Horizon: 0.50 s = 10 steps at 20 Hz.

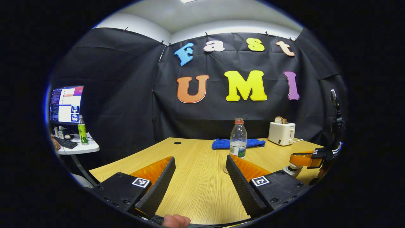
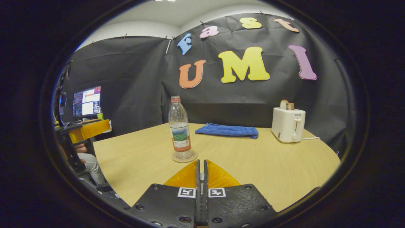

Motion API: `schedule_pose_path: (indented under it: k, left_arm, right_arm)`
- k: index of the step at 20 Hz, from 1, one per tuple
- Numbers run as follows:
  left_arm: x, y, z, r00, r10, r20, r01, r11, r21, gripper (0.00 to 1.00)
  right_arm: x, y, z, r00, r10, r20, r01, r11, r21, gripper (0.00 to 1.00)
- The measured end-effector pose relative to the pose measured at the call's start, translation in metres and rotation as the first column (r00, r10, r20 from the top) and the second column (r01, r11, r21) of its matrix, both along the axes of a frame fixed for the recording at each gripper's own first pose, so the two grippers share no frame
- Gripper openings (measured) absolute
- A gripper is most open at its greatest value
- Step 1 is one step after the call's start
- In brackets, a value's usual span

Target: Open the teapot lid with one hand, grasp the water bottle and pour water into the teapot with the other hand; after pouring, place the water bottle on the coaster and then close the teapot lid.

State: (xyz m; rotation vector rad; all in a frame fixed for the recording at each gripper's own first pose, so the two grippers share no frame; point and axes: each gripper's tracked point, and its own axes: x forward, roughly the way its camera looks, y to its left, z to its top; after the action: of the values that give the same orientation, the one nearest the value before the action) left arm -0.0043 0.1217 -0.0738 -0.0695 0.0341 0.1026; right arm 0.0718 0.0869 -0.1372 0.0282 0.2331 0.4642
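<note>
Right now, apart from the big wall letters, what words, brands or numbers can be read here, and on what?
Water bottle label: too blurred to read.
Toaster front mark: too small to read.
Monitor screen: too small to read.
Nothing else legible.

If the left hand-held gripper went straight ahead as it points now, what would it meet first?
Probably nothing soon: bare table lies between its open fingers. The water bottle stands just right of that line, though depth is unclear.
</note>
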Motion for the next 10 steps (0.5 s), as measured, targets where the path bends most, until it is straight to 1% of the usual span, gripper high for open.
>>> schedule_pose_path:
  k: [2,8,10]
  left_arm:
    - [-0.001,-0.001,0.002,1.000,-0.003,0.004,0.003,1.000,0.010,1.00]
    - [-0.004,-0.006,0.005,1.000,-0.011,0.007,0.010,0.999,0.033,1.00]
    - [-0.004,-0.008,0.008,1.000,-0.015,0.010,0.014,0.999,0.038,1.00]
  right_arm:
    - [0.002,0.001,-0.001,1.000,-0.003,0.009,0.003,1.000,-0.017,0.00]
    - [0.003,0.002,-0.017,1.000,0.002,-0.019,-0.002,1.000,-0.013,0.00]
    - [0.002,0.003,-0.015,1.000,-0.001,-0.010,0.001,1.000,-0.004,0.00]
